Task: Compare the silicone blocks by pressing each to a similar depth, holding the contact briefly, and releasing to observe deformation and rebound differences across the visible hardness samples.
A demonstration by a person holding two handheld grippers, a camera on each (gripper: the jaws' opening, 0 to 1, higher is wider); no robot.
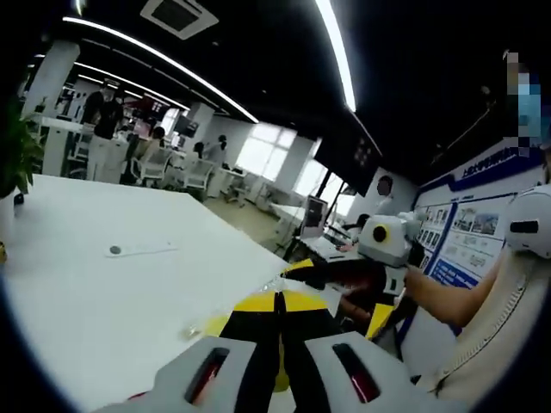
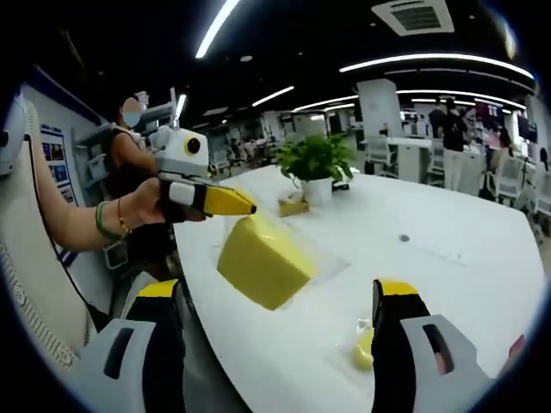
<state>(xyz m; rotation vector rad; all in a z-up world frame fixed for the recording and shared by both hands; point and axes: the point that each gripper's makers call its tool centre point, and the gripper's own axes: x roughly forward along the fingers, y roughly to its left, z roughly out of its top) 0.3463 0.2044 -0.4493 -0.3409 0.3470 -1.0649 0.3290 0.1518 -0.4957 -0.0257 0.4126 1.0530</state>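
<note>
On the white table (image 2: 448, 284), seen in the right gripper view, a yellow block (image 2: 263, 261) sits tilted, with one corner up, on a clear plastic sheet (image 2: 323, 258) near the table's edge. The left gripper (image 2: 245, 206) comes in from the left of this view, held in a person's hand (image 2: 151, 205) with a green bracelet (image 2: 103, 221) on the wrist. Its yellow tips look pressed together and they are just above the upper corner of the block; I cannot tell if they touch it. The right gripper (image 2: 280, 344) has its jaws spread wide, one at each lower side of the view, with nothing between them. A small pale yellow piece (image 2: 364, 348) in clear wrap lies on the table just beside its right jaw. Farther back stand a potted plant (image 2: 317, 168) and a small tan piece (image 2: 293, 206) beside it.

From the left gripper view, the left gripper (image 1: 280, 303) shows its two jaws close together, black with yellow tips, and a yellow surface is partly hidden under them. The right gripper (image 1: 323, 274) enters from the right, held by a hand (image 1: 366, 303), above the table's edge. A small dark round thing (image 1: 115, 250) lies on the table (image 1: 86, 292), well apart from the grippers. People stand among desks in the office behind.
</note>
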